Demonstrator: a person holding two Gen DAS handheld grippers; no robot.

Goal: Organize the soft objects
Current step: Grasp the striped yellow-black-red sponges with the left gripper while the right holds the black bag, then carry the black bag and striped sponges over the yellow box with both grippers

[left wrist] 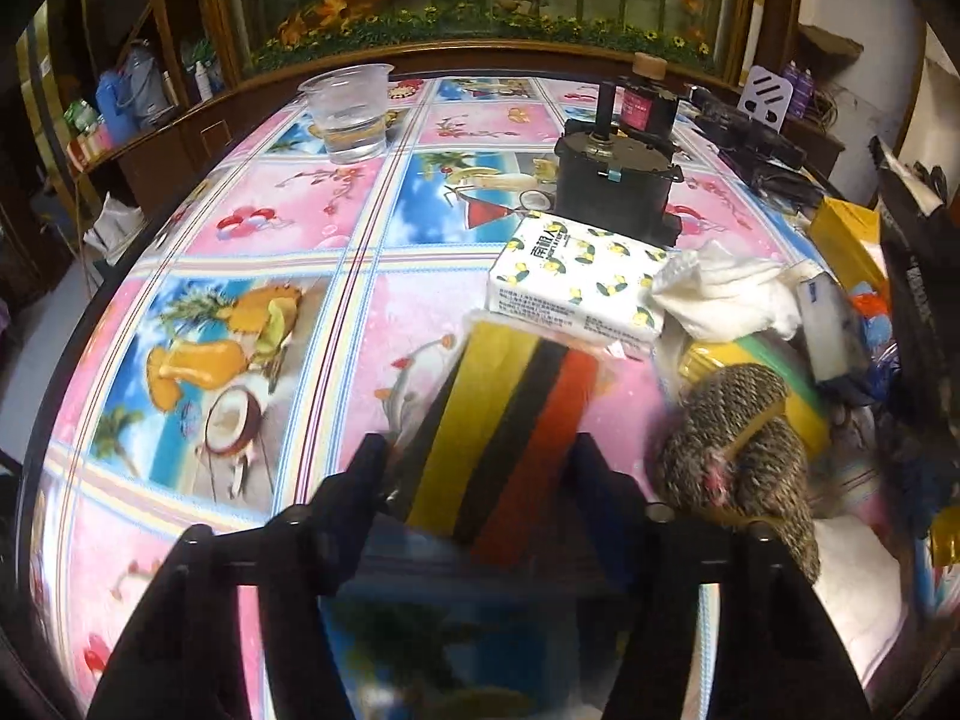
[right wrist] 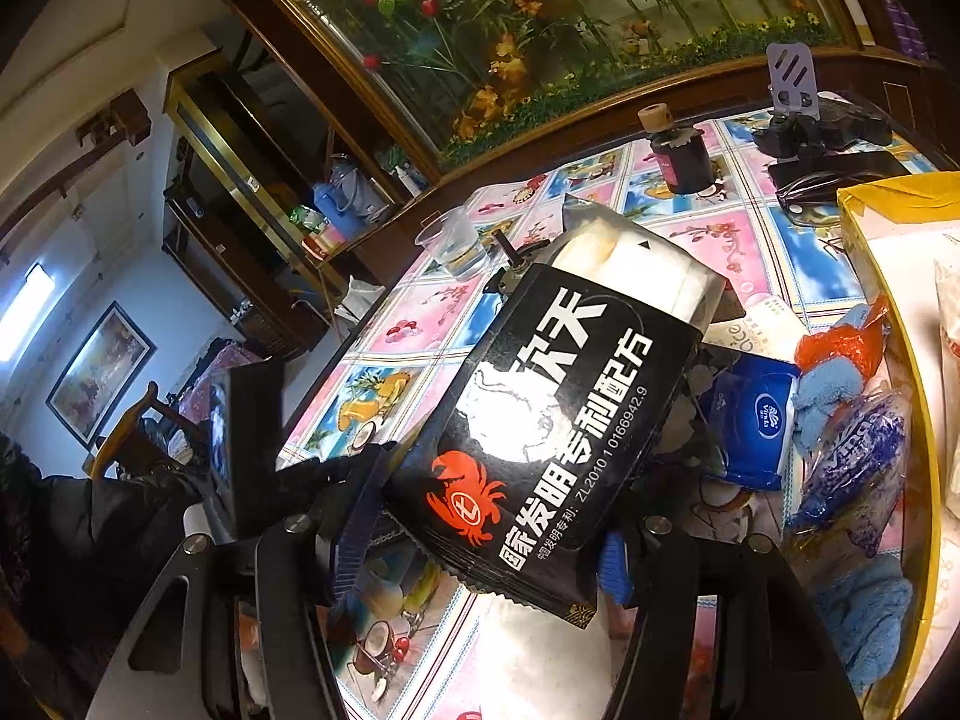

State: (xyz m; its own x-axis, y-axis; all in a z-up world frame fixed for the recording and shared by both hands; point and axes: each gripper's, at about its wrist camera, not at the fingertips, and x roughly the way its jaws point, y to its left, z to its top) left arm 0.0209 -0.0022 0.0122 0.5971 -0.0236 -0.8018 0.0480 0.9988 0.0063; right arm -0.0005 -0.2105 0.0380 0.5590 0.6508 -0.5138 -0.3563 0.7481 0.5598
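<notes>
My left gripper [left wrist: 480, 456] is shut on a pack of sponges [left wrist: 504, 414] striped yellow, black and orange, held low over the table. A lemon-print tissue pack [left wrist: 576, 279], a white cloth [left wrist: 726, 294] and a brown knitted item [left wrist: 744, 450] lie just beyond and to its right. My right gripper [right wrist: 492, 510] is shut on a black packet with a red crab logo [right wrist: 564, 414], held above the table. A blue tissue pack [right wrist: 759, 420] and blue towels [right wrist: 834, 384] lie to its right.
A colourful fruit-print tablecloth [left wrist: 252, 228] covers the table. A clear plastic cup of water [left wrist: 351, 114] stands at the back left. A dark motor-like block [left wrist: 612, 180] and a dark bottle [left wrist: 645, 102] stand behind the tissues. A yellow box [right wrist: 900, 204] sits at the right edge.
</notes>
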